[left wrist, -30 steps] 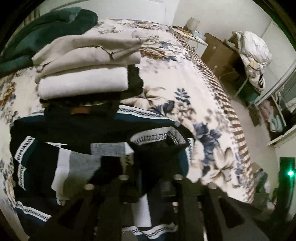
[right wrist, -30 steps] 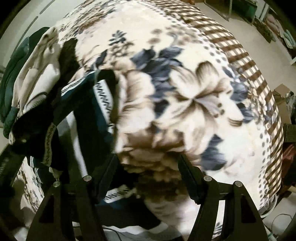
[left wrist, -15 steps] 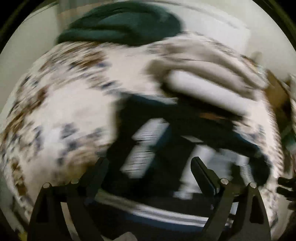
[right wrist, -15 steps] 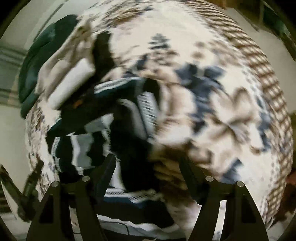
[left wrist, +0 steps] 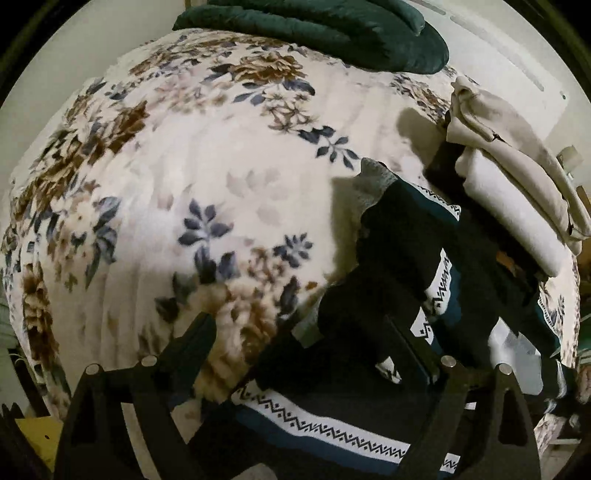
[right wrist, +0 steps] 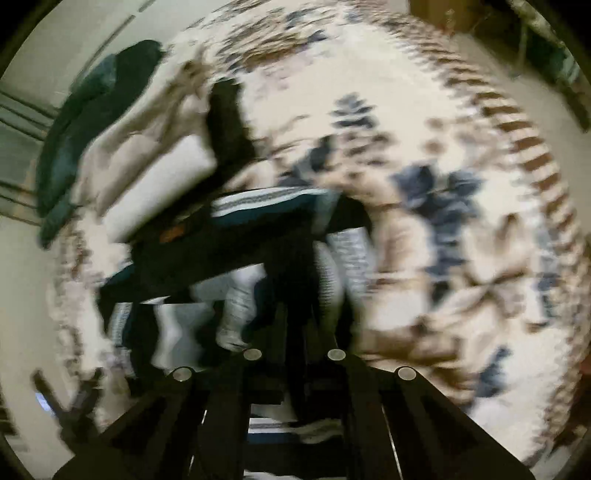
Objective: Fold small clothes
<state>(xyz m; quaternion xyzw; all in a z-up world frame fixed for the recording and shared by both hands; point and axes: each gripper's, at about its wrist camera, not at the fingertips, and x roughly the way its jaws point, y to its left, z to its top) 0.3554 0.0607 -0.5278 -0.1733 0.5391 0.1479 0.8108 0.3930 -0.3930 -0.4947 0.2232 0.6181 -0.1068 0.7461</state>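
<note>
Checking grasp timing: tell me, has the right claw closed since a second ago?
Yes. The right claw, spread wide earlier, is now narrowed onto the dark patterned knit garment beside the folded beige pile.

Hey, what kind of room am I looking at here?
Most likely a bedroom: a floral blanket covers what looks like a bed, a dark green pillow or cushion lies at its far end, and folded beige clothes are stacked beside a patterned garment.

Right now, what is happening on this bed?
A person is folding a dark patterned garment on a floral blanket, with a claw in each hand. The right claw looks shut on the garment, though that view is blurred. The left claw is open beside it. A folded pile lies behind.
</note>
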